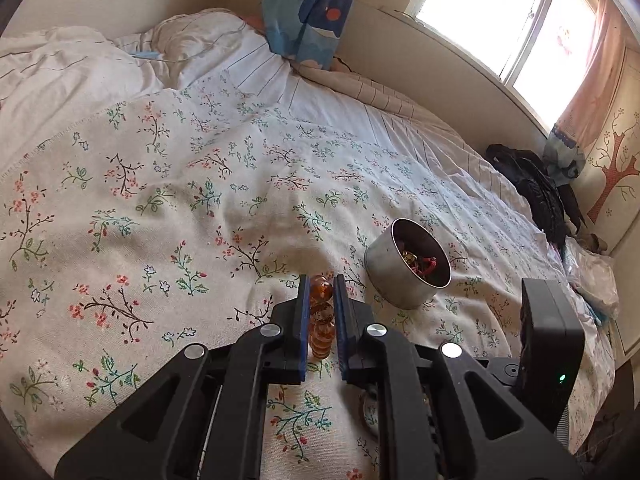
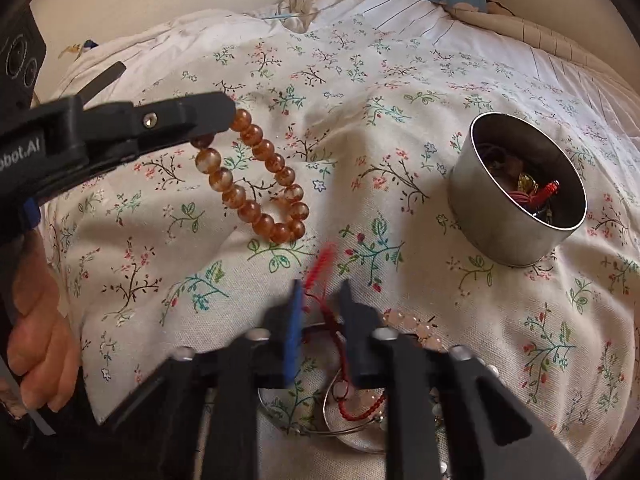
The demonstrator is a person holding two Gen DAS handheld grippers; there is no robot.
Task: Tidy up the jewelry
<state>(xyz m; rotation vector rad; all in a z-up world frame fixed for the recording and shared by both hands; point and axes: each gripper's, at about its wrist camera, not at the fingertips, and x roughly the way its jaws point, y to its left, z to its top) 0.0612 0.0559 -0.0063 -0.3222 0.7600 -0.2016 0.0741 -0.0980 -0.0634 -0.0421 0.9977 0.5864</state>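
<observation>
My left gripper (image 1: 321,286) is shut on an amber bead bracelet (image 1: 321,320). In the right wrist view that gripper (image 2: 212,128) holds the bracelet (image 2: 256,184) dangling above the floral bedspread. A round metal tin (image 1: 408,268) with jewelry inside sits to the right of it, also in the right wrist view (image 2: 516,200). My right gripper (image 2: 320,292) stands narrowly apart around a red cord bracelet (image 2: 320,268), lifted above a pile of pink beads (image 2: 416,328) and metal bangles (image 2: 344,432).
The floral bedspread (image 1: 180,200) covers the bed. Rumpled pillows (image 1: 192,44) lie at the far end. Dark clothes (image 1: 536,188) and a plastic bag (image 1: 592,280) lie at the right edge, under the window (image 1: 500,12). A hand (image 2: 44,332) shows at left.
</observation>
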